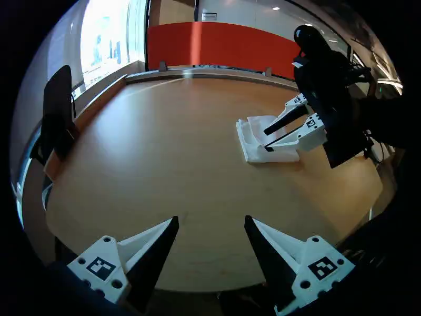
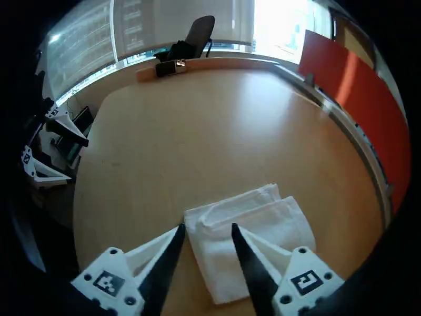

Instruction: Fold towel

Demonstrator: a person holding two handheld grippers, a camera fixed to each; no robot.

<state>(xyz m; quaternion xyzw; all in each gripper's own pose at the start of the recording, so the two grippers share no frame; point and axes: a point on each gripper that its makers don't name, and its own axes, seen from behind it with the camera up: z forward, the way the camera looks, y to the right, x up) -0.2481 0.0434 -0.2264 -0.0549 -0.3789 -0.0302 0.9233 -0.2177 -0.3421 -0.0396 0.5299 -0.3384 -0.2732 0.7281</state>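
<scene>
White folded cloth towel (image 2: 263, 231), just ahead of right gripper (image 2: 207, 226): nubby terry, matt. Light-brown wood tabletop (image 2: 210, 131) under it: smooth, slight sheen. Gripper fingers (image 2: 134, 259): matt white plastic, black tips.

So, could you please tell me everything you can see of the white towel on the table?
The towel is white, soft-looking terry cloth, folded into a rough rectangle of several layers, with a rumpled fold along its far edge. It lies flat on the wooden table. The right gripper is open, and its fingers straddle the towel's near left corner, with one finger over the cloth. Whether they touch it cannot be told.
</scene>
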